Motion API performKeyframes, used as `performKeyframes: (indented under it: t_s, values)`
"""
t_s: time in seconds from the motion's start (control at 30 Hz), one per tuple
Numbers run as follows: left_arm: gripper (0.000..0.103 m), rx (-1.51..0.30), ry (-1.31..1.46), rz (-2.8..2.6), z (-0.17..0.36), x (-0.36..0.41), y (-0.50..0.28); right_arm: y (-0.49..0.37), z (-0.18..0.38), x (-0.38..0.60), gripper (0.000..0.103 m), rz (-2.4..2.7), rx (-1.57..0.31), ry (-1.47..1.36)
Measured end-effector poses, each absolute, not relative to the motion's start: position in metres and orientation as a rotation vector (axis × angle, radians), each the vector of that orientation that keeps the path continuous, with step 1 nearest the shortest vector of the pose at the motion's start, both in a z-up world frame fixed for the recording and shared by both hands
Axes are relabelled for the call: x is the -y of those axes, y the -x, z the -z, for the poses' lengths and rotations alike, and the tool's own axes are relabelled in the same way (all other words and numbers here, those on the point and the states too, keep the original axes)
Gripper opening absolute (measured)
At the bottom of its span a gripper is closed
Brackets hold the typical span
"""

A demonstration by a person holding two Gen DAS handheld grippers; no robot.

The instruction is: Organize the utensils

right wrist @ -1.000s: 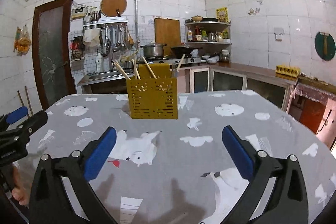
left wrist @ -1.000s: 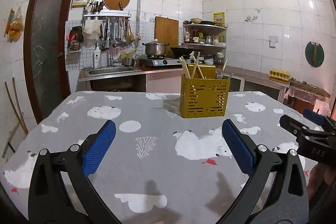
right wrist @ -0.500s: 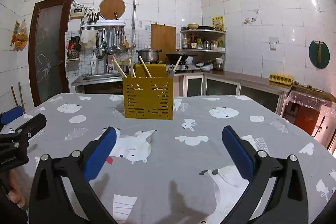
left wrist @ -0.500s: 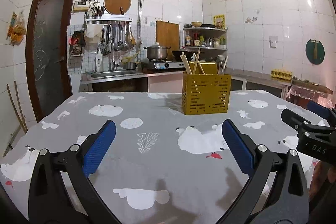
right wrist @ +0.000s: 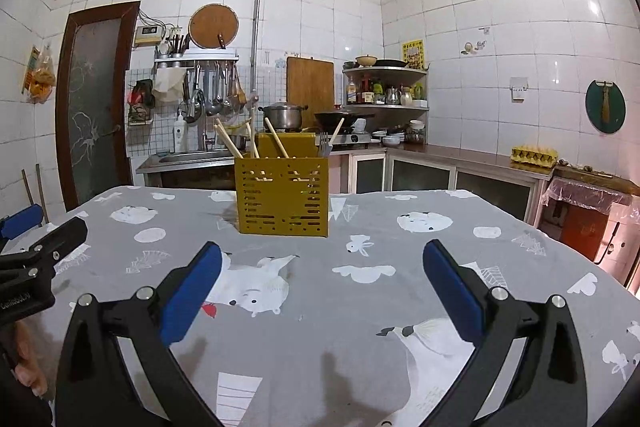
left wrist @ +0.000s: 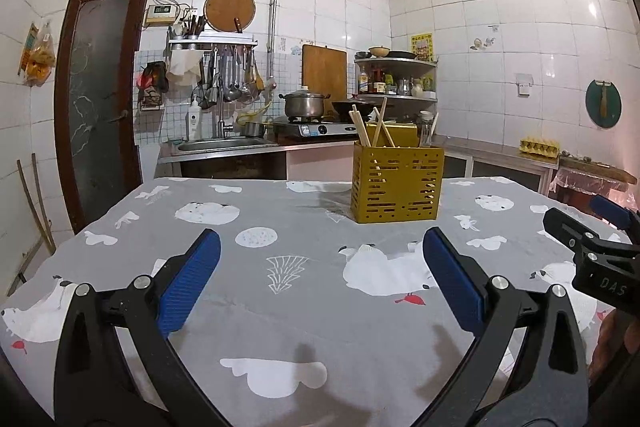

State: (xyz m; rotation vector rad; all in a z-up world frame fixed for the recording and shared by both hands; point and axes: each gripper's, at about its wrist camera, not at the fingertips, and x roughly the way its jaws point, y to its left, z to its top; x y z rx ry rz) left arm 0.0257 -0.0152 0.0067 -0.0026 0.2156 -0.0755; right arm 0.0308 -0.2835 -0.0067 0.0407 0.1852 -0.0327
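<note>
A yellow slotted utensil holder [left wrist: 397, 184] [right wrist: 282, 195] stands upright on the table [left wrist: 288, 291], far side of the middle. Wooden chopsticks [left wrist: 361, 128] [right wrist: 229, 142] lean out of it, and a fork [right wrist: 325, 146] pokes up at its right side. My left gripper [left wrist: 320, 259] hovers low over the near table, open and holding nothing. My right gripper [right wrist: 322, 261] is open and holds nothing too, well short of the holder. Each gripper shows at the edge of the other's view: the right gripper [left wrist: 592, 247], the left gripper [right wrist: 32, 251].
The table [right wrist: 360, 307] wears a grey cloth with white animal prints. Behind it run a counter with a sink [left wrist: 224, 143], a stove with a pot [left wrist: 304, 103], a corner shelf [right wrist: 386, 87] and a dark door [left wrist: 100, 99] at the left. A person's hand [right wrist: 28, 359] holds the left gripper.
Both cameras have tilted up and dropped a little, so the holder sits lower in each view. Both grippers stay open and the holder has not moved.
</note>
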Motion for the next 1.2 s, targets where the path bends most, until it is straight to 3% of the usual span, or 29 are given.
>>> performKeyframes:
  t_s: [1.2]
  values:
    - [0.098, -0.217, 0.016, 0.067, -0.0083, 0.0168, -0.028, -0.0267, 0.0059, 0.2846, 0.098, 0.032, -0.176, -0.038]
